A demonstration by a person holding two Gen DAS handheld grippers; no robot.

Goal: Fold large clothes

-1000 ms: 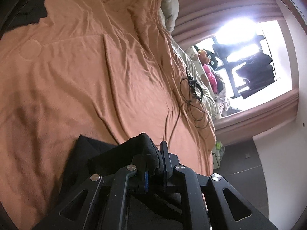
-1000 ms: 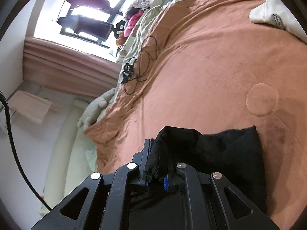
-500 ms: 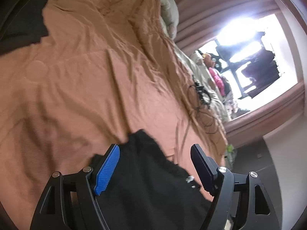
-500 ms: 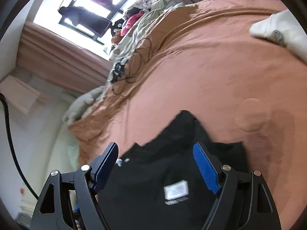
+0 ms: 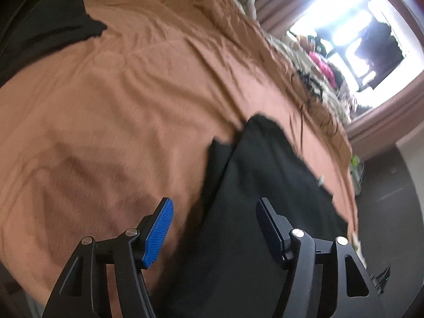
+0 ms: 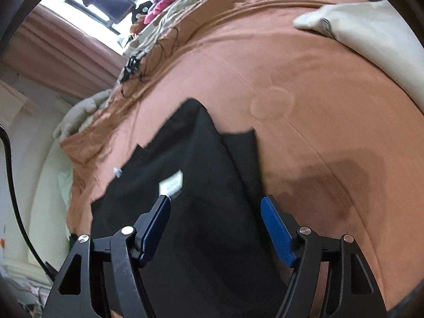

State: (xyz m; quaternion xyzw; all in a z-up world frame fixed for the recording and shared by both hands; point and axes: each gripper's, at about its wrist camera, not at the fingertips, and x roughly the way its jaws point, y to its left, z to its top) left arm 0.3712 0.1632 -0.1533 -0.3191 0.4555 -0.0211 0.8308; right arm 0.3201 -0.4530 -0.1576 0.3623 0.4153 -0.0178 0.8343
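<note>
Release is done: left claw point(image 5: 214, 228) and right claw point(image 6: 216, 225), a second ago pinched on the black fabric garment point(image 5: 259, 201), have let go, jaws parted and empty, narrowing slightly. It lies folded on the rust-orange bedspread point(image 5: 119, 100); this fold looks finished.

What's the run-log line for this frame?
phase: release | left gripper: open | right gripper: open | black garment: on orange bedspread

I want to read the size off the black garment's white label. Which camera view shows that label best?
The right wrist view: the white label lies face up on the black garment, just past the right gripper, though its print is too blurred to read. The left wrist view shows the garment but not the label.
</note>
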